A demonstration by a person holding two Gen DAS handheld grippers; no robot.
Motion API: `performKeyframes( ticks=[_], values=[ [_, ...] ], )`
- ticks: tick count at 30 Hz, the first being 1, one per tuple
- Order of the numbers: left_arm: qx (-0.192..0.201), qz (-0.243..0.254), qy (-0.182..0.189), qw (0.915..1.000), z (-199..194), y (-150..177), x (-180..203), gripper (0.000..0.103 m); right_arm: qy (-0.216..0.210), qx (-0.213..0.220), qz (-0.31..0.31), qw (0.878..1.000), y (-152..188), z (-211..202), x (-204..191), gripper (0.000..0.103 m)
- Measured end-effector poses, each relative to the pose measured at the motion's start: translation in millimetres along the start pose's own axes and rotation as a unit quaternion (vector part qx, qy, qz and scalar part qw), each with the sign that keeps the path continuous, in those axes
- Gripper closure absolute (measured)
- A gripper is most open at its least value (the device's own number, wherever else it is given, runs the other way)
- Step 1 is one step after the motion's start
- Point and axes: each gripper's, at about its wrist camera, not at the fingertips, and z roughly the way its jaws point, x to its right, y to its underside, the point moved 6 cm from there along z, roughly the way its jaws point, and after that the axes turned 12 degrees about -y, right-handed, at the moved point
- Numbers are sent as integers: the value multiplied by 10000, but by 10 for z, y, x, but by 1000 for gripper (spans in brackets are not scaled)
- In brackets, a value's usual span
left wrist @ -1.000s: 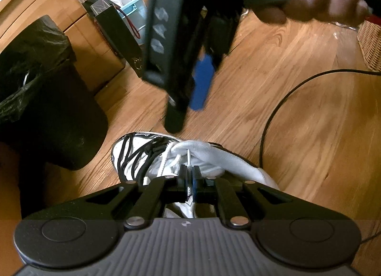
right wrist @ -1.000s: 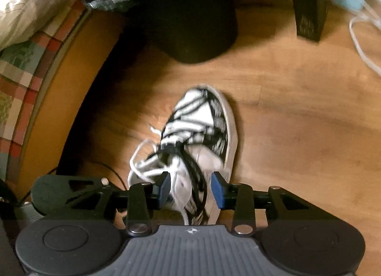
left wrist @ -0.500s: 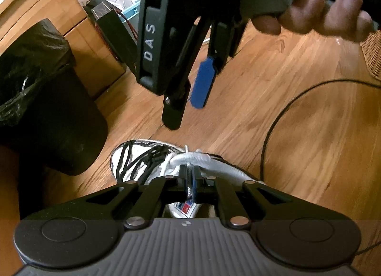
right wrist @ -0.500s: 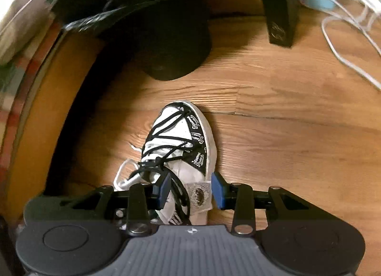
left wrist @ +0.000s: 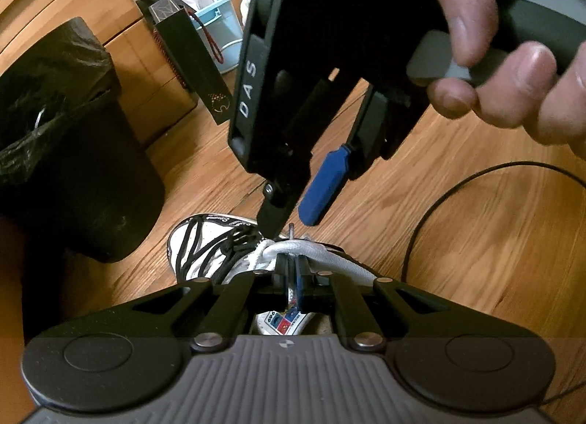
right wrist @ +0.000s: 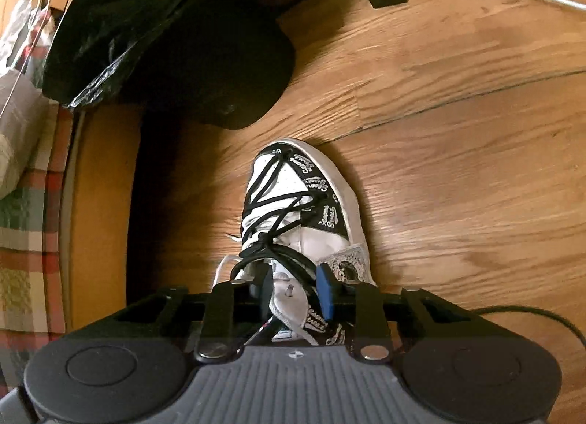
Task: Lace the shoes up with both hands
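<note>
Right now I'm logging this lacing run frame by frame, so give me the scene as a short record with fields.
surface: wooden floor
shoe: black-and-white sneaker, toe pointing away, partly laced in black
left gripper: shut on white lace above the tongue
right gripper: jaws just closing, astride the tongue and the lace tip, pads not yet pressing
right hand: gripping the handle
nearby: black bin, black cable

Left gripper [left wrist: 292, 270] pinching white lace [left wrist: 315, 253] over shoe [left wrist: 205, 244], right gripper [left wrist: 293, 213] just above, half-parted, closing
</note>
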Motion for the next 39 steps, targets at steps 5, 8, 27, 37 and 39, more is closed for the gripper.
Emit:
performKeyframes(
  ticks=[5,8,27,37,39],
  values=[
    [-16,-33,-1,10000,1,1,0,98,-121,127,280,9995,32,33,41,84],
    [-32,-99,20,9999,6,-3,-10,98,-98,219,451,9987,46,26,58,86],
    [7,474,-388,9981,-52,-12,65,77,257,610,-107,9978,-30,-24,-50,99],
    [-124,584,-391,9975,-219,-81,-48,73,510,1113,-489,9913,-286,-252,-131,99],
    [-147,568,-294,9978,-273,-72,-53,73,549,1248,-482,9895,-355,-320,-121,99]
  ],
)
